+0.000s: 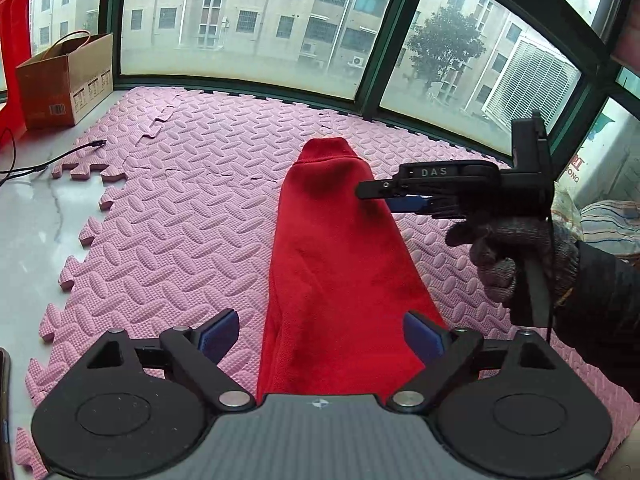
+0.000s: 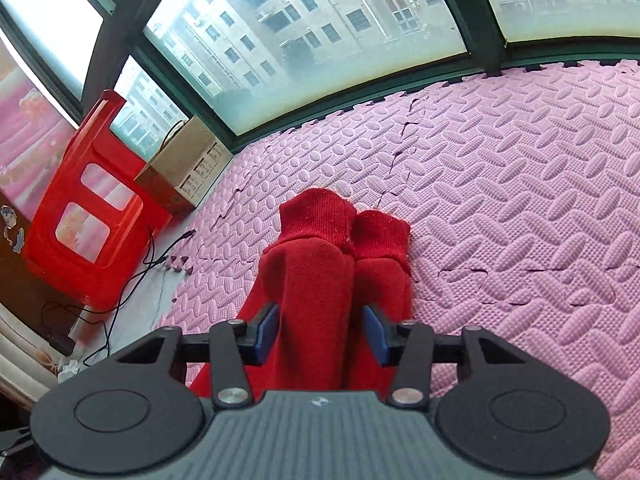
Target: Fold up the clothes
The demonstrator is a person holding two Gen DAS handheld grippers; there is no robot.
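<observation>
A red knit garment (image 1: 336, 256) lies folded lengthwise on the pink foam mat (image 1: 180, 208), its ribbed cuff end pointing toward the window. My left gripper (image 1: 320, 338) is open, its blue pads on either side of the near end of the garment. My right gripper (image 1: 370, 192), held by a gloved hand, comes in from the right over the garment's far part. In the right wrist view the right gripper (image 2: 322, 330) is open and straddles one red sleeve (image 2: 316, 280); two ribbed cuffs (image 2: 344, 224) lie side by side beyond it.
A cardboard box (image 1: 68, 80) and a red plastic stool (image 2: 88, 208) stand at the left by the window. Black cables (image 1: 48, 164) run over the white floor beside the mat's jagged edge. A window frame (image 1: 372, 80) bounds the far side.
</observation>
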